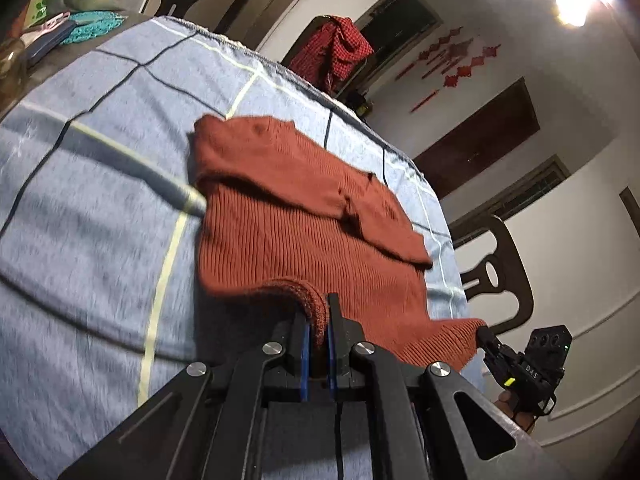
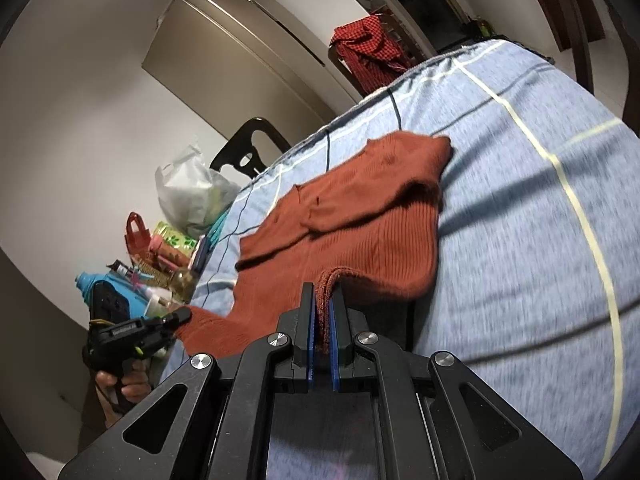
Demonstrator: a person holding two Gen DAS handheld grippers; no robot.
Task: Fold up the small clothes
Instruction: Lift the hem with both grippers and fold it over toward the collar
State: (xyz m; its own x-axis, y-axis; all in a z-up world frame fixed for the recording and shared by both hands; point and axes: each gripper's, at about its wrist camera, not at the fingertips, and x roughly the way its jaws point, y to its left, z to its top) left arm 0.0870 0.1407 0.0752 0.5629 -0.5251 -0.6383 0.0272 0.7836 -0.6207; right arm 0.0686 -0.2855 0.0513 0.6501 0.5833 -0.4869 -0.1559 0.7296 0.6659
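Left wrist view, "DAS" lettering on right gripper, both pinching rust sweater hem, left gripper clamped, white plastic bag contents unclear

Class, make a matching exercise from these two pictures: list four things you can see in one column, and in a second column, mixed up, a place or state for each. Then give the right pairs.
Things:
1. Rust sweater
2. Red checked cloth
3. White plastic bag
4. Left gripper

Places or states:
A. Draped over a chair back behind the table
B. Shut on the sweater's hem
C. Lying on the blue checked sheet, near edge lifted
D. Standing among clutter at the table's end

Pairs: 1-C, 2-A, 3-D, 4-B
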